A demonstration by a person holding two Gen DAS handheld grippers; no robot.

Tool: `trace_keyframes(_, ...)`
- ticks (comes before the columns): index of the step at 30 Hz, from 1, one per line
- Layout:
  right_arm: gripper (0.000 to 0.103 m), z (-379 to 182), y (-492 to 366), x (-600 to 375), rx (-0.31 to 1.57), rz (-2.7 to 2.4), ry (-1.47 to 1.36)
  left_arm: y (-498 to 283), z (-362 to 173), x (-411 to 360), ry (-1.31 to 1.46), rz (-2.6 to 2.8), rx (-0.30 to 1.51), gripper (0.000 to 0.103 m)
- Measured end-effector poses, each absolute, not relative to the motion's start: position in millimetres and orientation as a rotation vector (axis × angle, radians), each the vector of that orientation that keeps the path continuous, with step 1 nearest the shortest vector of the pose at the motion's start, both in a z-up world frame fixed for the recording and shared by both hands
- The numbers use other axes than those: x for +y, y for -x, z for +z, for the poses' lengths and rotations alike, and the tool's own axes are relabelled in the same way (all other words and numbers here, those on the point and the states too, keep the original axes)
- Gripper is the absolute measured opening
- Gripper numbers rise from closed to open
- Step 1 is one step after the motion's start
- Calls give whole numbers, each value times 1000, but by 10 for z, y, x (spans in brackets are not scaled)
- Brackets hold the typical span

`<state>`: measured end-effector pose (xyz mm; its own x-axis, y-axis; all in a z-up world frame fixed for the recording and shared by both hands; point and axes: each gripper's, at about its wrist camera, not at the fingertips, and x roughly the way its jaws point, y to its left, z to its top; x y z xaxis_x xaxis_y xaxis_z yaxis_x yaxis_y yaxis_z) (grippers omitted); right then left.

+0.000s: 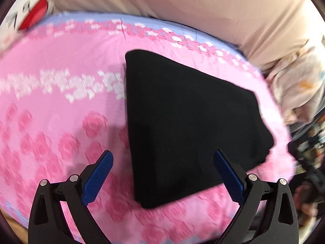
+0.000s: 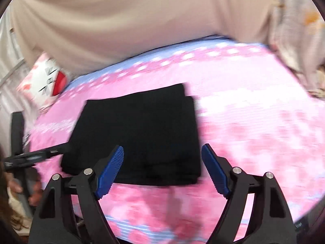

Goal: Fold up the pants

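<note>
The black pants (image 1: 182, 126) are seen lying folded into a compact stack on the pink bedspread (image 1: 50, 101). Both the left gripper (image 1: 162, 174) and right gripper (image 2: 162, 168) are held spread and empty above them; folding is judged nearly finished.

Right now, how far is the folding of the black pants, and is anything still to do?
Done: the black pants lie as a compact folded bundle on the pink floral sheet, with stacked layers showing at one edge. In hand: nothing; the left hand-held gripper and the right hand-held gripper are both open and empty. Left: probably little, perhaps squaring the slightly uneven edges. Motion blur hides fine creases.
</note>
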<state>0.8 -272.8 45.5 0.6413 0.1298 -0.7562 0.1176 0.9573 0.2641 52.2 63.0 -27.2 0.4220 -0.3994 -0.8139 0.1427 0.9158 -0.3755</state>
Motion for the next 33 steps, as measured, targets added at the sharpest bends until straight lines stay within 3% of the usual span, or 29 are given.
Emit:
trace_keyframes(7, 78, 102, 95, -3211, 959, -34, -505, -527, -483, 618, 302, -276, 1211, 98)
trace_keyframes(19, 78, 25, 33, -3085, 959, 22, -508, -431, -150, 55, -142, -63, 997, 98)
trace_keyframes(33, 78, -49, 9, -3161, 958, 60, -590, -494, -226, 31, -140, -151, 1046, 98)
